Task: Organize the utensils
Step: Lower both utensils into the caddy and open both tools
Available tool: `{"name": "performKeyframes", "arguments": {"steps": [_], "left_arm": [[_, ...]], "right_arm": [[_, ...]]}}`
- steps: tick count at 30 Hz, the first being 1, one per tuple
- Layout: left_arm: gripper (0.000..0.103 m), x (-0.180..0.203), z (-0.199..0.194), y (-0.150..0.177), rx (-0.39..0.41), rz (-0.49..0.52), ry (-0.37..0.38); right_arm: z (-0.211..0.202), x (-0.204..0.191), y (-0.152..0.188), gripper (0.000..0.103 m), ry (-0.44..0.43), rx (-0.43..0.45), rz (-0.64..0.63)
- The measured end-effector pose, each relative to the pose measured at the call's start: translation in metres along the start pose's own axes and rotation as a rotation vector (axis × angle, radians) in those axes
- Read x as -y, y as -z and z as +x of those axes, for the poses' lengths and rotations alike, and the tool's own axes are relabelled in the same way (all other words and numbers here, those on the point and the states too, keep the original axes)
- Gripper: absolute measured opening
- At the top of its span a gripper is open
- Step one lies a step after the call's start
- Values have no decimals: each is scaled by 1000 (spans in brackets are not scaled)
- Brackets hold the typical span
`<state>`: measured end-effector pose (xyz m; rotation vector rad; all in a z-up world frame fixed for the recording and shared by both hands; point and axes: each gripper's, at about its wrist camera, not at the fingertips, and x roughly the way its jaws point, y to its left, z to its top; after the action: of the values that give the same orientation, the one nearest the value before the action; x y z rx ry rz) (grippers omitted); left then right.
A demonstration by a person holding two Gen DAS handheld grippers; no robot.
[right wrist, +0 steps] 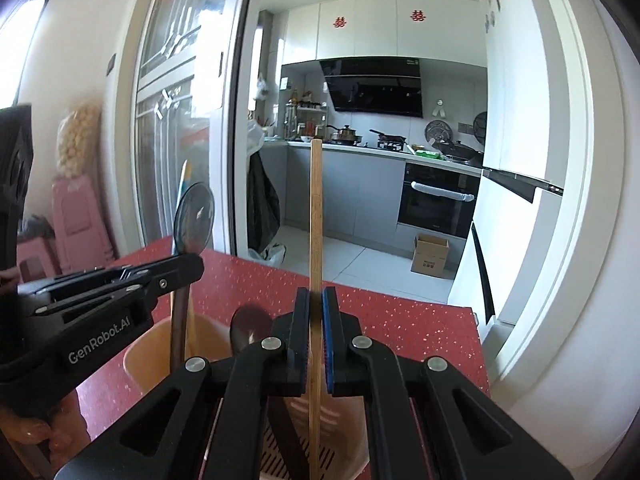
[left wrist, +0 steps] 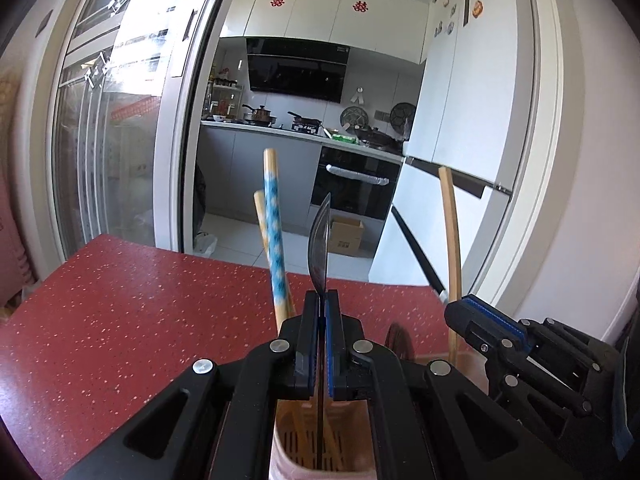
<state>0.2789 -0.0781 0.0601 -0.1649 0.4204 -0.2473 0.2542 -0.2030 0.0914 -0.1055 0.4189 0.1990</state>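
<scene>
My left gripper (left wrist: 322, 300) is shut on a dark spoon (left wrist: 320, 240), which I see edge-on, bowl up and handle reaching down into the pink slotted utensil holder (left wrist: 288, 452). Two blue-patterned chopsticks (left wrist: 276, 240) stand in the holder just left of the spoon. My right gripper (right wrist: 316, 296) is shut on a plain wooden chopstick (right wrist: 316, 220), held upright with its lower end inside the holder (right wrist: 348, 420). In the right wrist view the left gripper (right wrist: 192, 264) shows with the spoon's round bowl (right wrist: 194, 216) above it. Another dark spoon (right wrist: 250, 328) stands in the holder.
The holder stands on a red speckled table (left wrist: 120, 320), whose far edge faces an open kitchen doorway. A glass sliding door (left wrist: 112, 140) is at the left and a white fridge (left wrist: 460, 120) at the right. A cardboard box (right wrist: 430, 256) sits on the kitchen floor.
</scene>
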Motion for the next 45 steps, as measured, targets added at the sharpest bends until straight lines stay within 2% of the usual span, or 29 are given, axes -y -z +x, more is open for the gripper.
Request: {"name": "performKeyframes", "arguments": {"steps": [12,17,21,22,27,36,45], "left_arm": [[33,-2,-11,13,-72,47,-40],[33,-9,-16,12,-87,24,-38],[33,-8,-17,12,-107,36,-35],[33,-8,-16,13,-113,44,-41],[33,-7,-16,15,-129,52,-46],[33,3,-20,14,-113,73,-22],[33,15,-16,13,-115,135,-48]], "right_arm": [[9,-3,7,7,-42,-86,15],[9,-3,5,9,-57,-115,30],[5,0,5,32,-55,-125,53],[3,2,4,33,-54,-123,63],[-15,11,-2,35,-51,-102,113],[-51,29,-1,36,-50,-63,203],[-72,42,7,36,-51,-62,270]]}}
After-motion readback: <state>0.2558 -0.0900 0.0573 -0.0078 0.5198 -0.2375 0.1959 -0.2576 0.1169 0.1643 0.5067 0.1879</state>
